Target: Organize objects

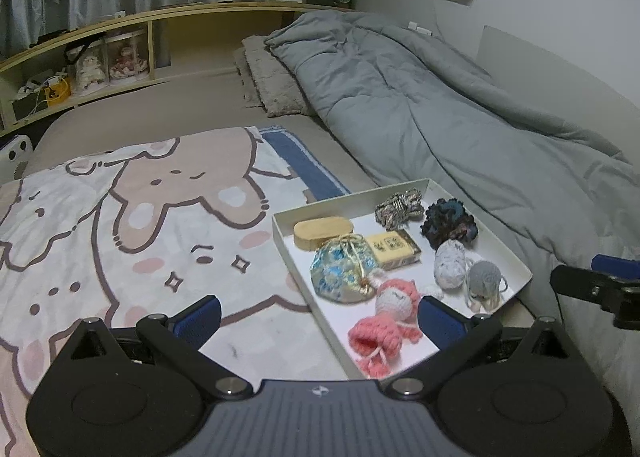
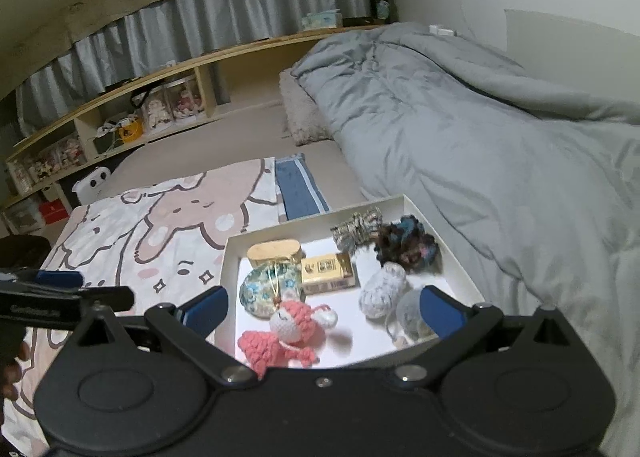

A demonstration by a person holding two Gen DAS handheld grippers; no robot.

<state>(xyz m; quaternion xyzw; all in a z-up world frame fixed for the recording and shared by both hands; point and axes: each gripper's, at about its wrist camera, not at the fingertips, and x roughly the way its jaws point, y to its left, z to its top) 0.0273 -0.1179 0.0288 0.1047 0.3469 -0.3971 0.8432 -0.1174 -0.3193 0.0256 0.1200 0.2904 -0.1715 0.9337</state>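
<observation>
A white shallow tray (image 1: 516,261) (image 2: 448,245) lies on the bed. It holds a pink crochet doll (image 1: 384,321) (image 2: 286,331), a blue brocade pouch (image 1: 344,267) (image 2: 268,289), a wooden oval box (image 1: 322,233) (image 2: 274,251), a yellow card box (image 1: 394,249) (image 2: 326,273), a patterned scrunchie (image 1: 400,205) (image 2: 356,231), a dark scrunchie (image 1: 450,223) (image 2: 406,243), a white knit piece (image 1: 450,263) (image 2: 380,289) and a grey knit piece (image 1: 484,281) (image 2: 408,313). My left gripper (image 1: 320,321) is open and empty, over the tray's near left edge. My right gripper (image 2: 324,313) is open and empty, just above the tray's near side.
A cartoon-bunny blanket (image 1: 140,225) (image 2: 168,233) covers the bed left of the tray. A grey duvet (image 1: 440,105) (image 2: 480,137) is bunched to the right. A wooden shelf (image 1: 100,57) with dolls and clutter runs along the far wall.
</observation>
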